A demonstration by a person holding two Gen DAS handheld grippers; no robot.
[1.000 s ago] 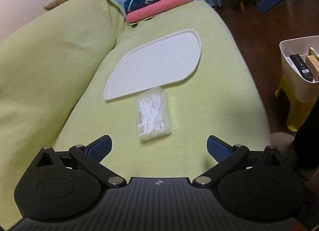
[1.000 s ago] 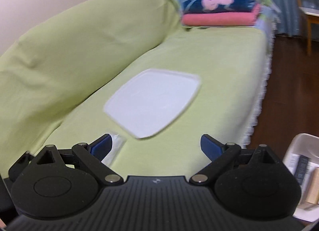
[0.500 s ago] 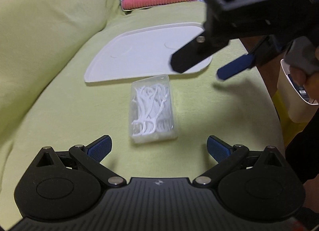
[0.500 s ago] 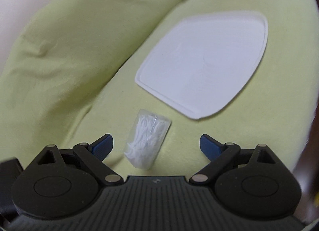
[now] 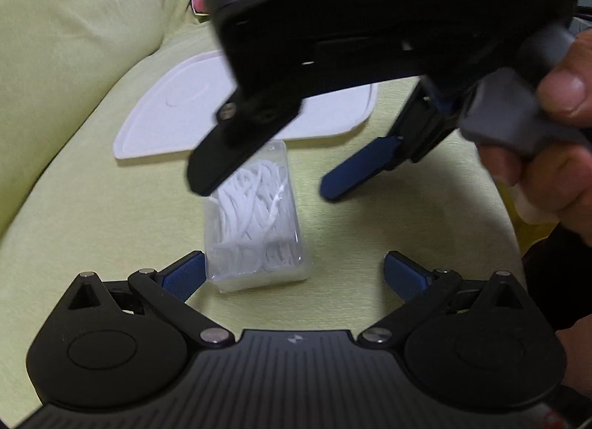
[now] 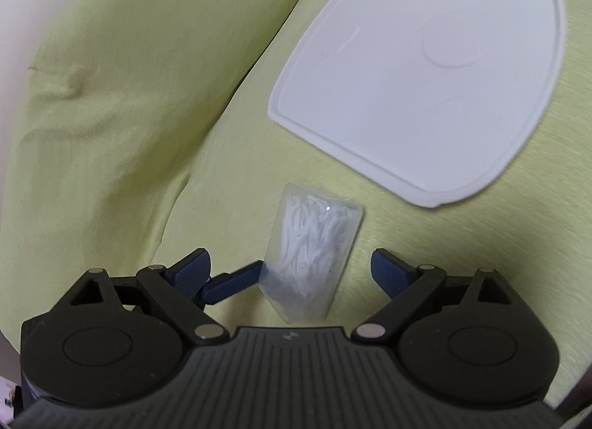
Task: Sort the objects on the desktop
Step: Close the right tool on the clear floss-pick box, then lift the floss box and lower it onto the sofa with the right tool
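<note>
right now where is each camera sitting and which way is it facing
Left wrist: on the left hand-held gripper, facing along the green sofa seat at the floss pick box; the right hand-held gripper and a hand show.
Right wrist: on the right hand-held gripper, looking down at the box; a left hand-held gripper fingertip shows.
Both share the box and the white lid.
</note>
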